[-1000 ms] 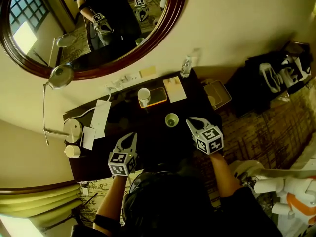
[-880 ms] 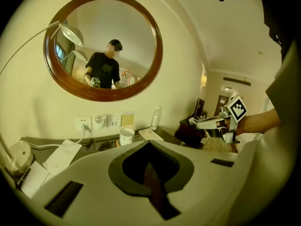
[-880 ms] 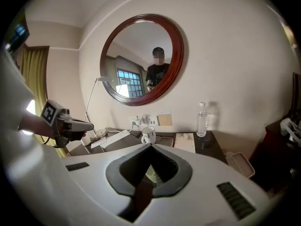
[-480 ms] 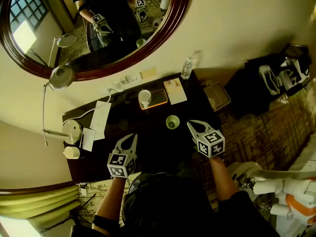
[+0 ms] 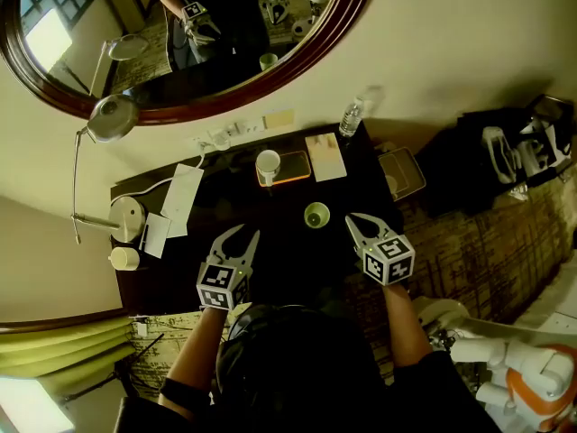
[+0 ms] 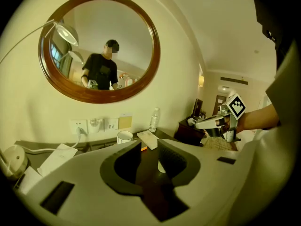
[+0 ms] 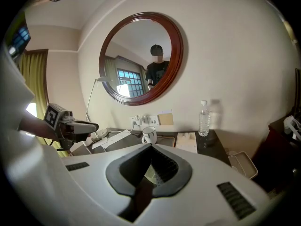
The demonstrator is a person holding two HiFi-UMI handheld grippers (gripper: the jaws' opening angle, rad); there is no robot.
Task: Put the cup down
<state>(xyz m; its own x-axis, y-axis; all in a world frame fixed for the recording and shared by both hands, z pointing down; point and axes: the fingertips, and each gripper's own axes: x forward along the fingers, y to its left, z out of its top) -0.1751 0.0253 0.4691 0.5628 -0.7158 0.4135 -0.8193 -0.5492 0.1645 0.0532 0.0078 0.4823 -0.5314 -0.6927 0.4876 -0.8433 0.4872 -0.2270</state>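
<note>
A small green cup (image 5: 316, 215) stands upright on the dark table (image 5: 279, 260), free of both grippers. My left gripper (image 5: 240, 235) hovers over the table's near left; its jaws have just been opening and stand apart with nothing between them. In the left gripper view the left gripper (image 6: 150, 148) shows a clear gap, with a sliver of the cup (image 6: 160, 166) beyond. My right gripper (image 5: 355, 221) is shut and empty, just right of the cup. The right gripper view shows the right gripper (image 7: 150, 146) with tips together and the cup (image 7: 151, 175) behind them.
A white mug (image 5: 268, 163) sits on an orange tray (image 5: 296, 167) at the back, beside a white pad (image 5: 325, 156) and a water bottle (image 5: 351, 117). Papers (image 5: 180, 199), a desk lamp (image 5: 110, 118) and a round mirror (image 5: 343, 25) lie left and behind. A bin (image 5: 402, 171) stands right.
The left gripper's jaws have spread apart from shut. The right gripper and the green cup keep their places; the head view has shifted slightly.
</note>
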